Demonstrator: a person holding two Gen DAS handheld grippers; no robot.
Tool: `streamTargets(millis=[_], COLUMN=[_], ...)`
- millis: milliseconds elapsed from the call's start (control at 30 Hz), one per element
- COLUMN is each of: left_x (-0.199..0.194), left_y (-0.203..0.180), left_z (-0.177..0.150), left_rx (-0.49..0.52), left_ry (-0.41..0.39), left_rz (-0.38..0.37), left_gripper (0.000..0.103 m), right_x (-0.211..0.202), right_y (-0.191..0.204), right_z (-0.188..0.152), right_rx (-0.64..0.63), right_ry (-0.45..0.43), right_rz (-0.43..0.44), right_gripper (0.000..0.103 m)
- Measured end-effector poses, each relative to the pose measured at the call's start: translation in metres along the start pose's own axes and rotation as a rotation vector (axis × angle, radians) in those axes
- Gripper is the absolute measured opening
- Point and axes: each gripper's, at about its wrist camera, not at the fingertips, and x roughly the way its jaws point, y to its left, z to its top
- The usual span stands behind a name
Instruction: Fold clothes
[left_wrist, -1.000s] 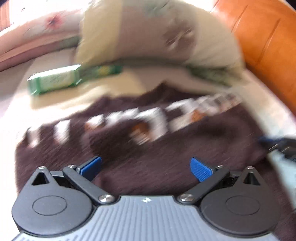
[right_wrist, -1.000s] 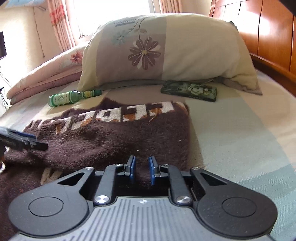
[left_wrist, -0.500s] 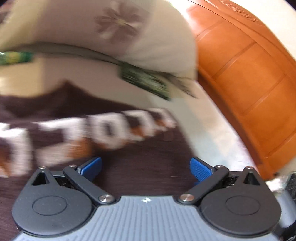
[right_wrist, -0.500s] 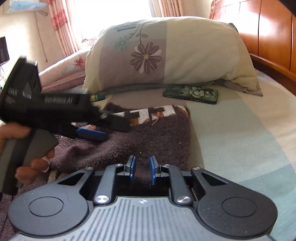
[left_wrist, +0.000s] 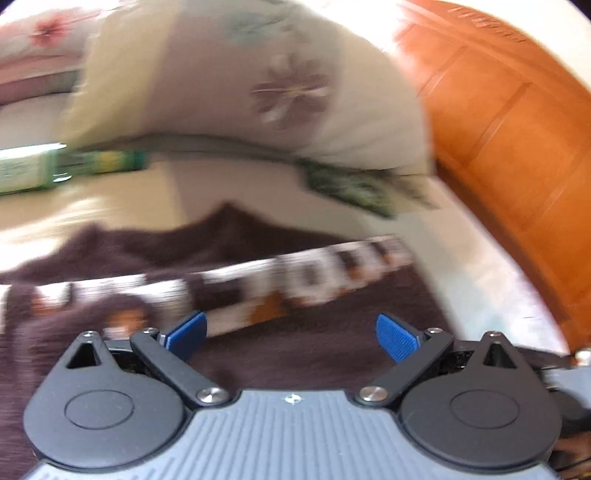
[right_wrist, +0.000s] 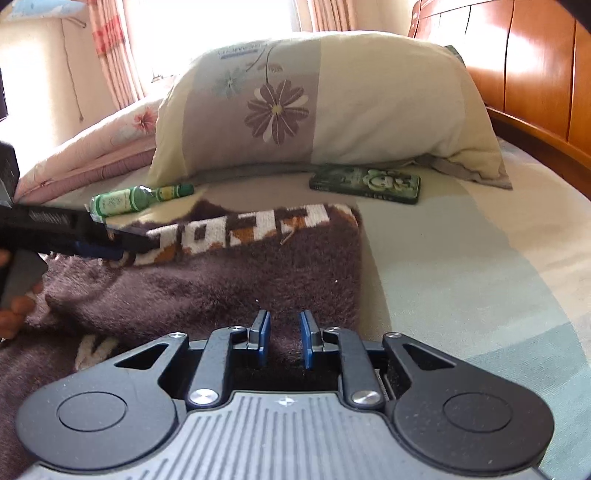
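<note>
The left gripper (left_wrist: 291, 334) is hovering over the brown sweater (right_wrist: 258, 273) with its jaws spread wide and nothing between them. The right gripper (right_wrist: 284, 339) is sitting low at the sweater's near edge, its jaws standing narrowly apart; whether the pads are pinching the fuzzy cloth I cannot tell. One sweater is lying folded on the bed (right_wrist: 461, 266), its lettered band facing up. Beyond it are lying one green bottle (right_wrist: 129, 199), one phone (right_wrist: 365, 183) and one flowered pillow (right_wrist: 325, 107), with the phone partly under the pillow's edge.
</note>
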Motion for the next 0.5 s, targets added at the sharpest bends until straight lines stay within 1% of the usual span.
streamTargets(millis=[67,133,167,200,233,300,333,367,400,467,500], left_x=[0.004,0.013,0.017,0.021,0.025,0.026,0.023,0.018,0.012,0.004,0.002], left_y=[-0.012,-0.021,-0.026,-0.025,-0.025,-0.015,-0.009,-0.007,-0.006,-0.006,-0.011], left_z=[0.001,-0.002,-0.003,-0.008,-0.013,-0.025,-0.031,-0.031,-0.032,-0.028,-0.023], left_rx=[-0.015,-0.029,-0.035,-0.039,-0.042,-0.026,0.001,0.000,-0.003,-0.010,-0.006], left_ry=[0.004,0.035,0.051,0.069,0.086,0.101,0.080,0.077,0.076,0.079,0.079], left_rz=[-0.097,-0.177,-0.217,-0.226,-0.233,-0.165,-0.162,-0.155,-0.146,-0.123,-0.133], left_gripper=[0.098,0.098,0.098,0.099,0.099,0.097,0.097,0.096,0.097,0.097,0.097], right_x=[-0.003,-0.008,-0.009,-0.009,-0.009,-0.002,0.002,0.003,0.001,-0.009,-0.010], right_y=[0.000,0.001,0.000,-0.001,-0.002,-0.005,-0.007,-0.009,-0.010,-0.010,-0.010], right_z=[0.001,0.003,0.003,0.003,0.003,0.000,-0.002,-0.003,-0.002,0.001,0.002], right_rx=[0.008,0.012,0.013,0.013,0.014,0.021,0.027,0.032,0.037,0.039,0.034], right_ry=[-0.015,-0.045,-0.046,-0.045,-0.045,-0.014,0.001,0.004,-0.002,-0.051,-0.060], right_rz=[0.007,0.009,0.007,0.004,0.002,-0.006,-0.006,-0.002,0.004,0.012,-0.003], right_gripper=[0.021,0.021,0.021,0.021,0.021,0.021,0.021,0.021,0.021,0.021,0.021])
